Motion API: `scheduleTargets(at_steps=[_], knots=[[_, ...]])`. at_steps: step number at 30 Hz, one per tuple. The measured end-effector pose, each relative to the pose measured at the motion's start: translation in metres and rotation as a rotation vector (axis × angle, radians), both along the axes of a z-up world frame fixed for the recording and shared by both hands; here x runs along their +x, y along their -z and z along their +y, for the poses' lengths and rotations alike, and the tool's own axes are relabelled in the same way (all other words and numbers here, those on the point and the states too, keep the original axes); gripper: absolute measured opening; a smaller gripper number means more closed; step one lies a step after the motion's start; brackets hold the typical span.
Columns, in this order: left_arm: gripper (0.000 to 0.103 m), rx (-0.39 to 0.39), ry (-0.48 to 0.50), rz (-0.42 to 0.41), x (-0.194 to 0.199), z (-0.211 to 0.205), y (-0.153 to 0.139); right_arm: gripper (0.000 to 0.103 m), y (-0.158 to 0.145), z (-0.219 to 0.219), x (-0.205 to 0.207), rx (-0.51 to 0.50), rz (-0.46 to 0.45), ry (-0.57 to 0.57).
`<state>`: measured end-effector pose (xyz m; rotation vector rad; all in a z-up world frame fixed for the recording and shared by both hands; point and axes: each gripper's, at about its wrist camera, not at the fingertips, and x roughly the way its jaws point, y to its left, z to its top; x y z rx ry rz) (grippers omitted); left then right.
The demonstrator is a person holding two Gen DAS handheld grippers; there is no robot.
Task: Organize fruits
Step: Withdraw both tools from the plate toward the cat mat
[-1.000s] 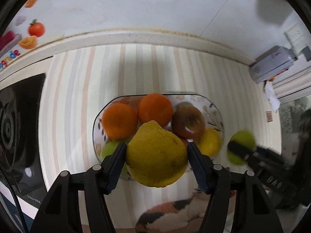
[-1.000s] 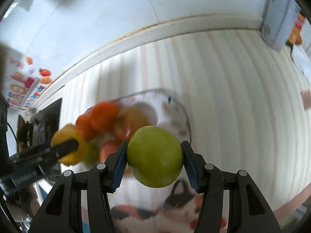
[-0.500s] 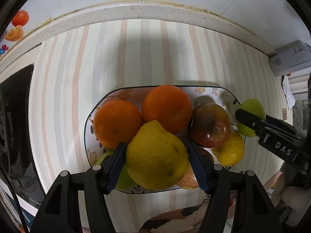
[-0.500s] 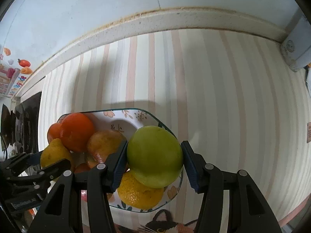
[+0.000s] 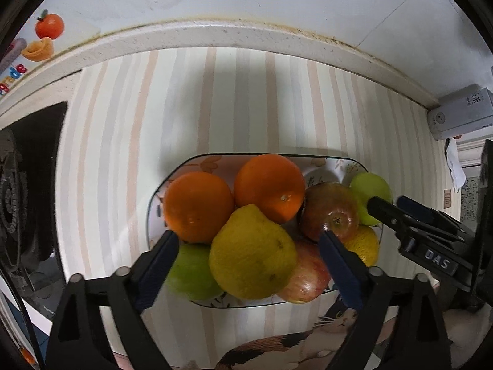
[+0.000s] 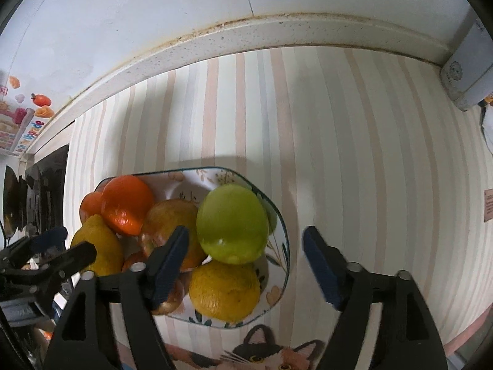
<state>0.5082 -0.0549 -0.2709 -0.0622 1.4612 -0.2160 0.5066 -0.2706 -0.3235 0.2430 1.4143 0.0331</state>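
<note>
A floral plate on the striped mat holds two oranges, a red-brown apple, a green apple and other fruit. My left gripper is open; the yellow lemon rests on the pile between its spread fingers. My right gripper is open too; the green apple it held lies on the plate's right side, near its left finger. The right gripper also shows in the left wrist view.
A stove top lies left of the striped mat. A white carton lies at the back right against the wall ledge. A cat picture is printed on the mat's near edge.
Both grippers opened. The lemon and the green apple were let go onto the fruit pile in the plate.
</note>
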Motion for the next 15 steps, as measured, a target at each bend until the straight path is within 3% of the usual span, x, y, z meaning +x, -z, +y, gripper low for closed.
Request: scheduleTargets(at_steps=[5,15], knots=[[0.096,0.019,-0.029,-0.054,-0.017,0.013,-0.013,0.095,-0.019,0.011,-0.027,-0.081,-0.025,-0.023],[0.096,0.120,-0.079,-0.220,-0.090,0.047,-0.048,0.096,-0.062,0.043,-0.108,-0.135,-0.126,-0.036]])
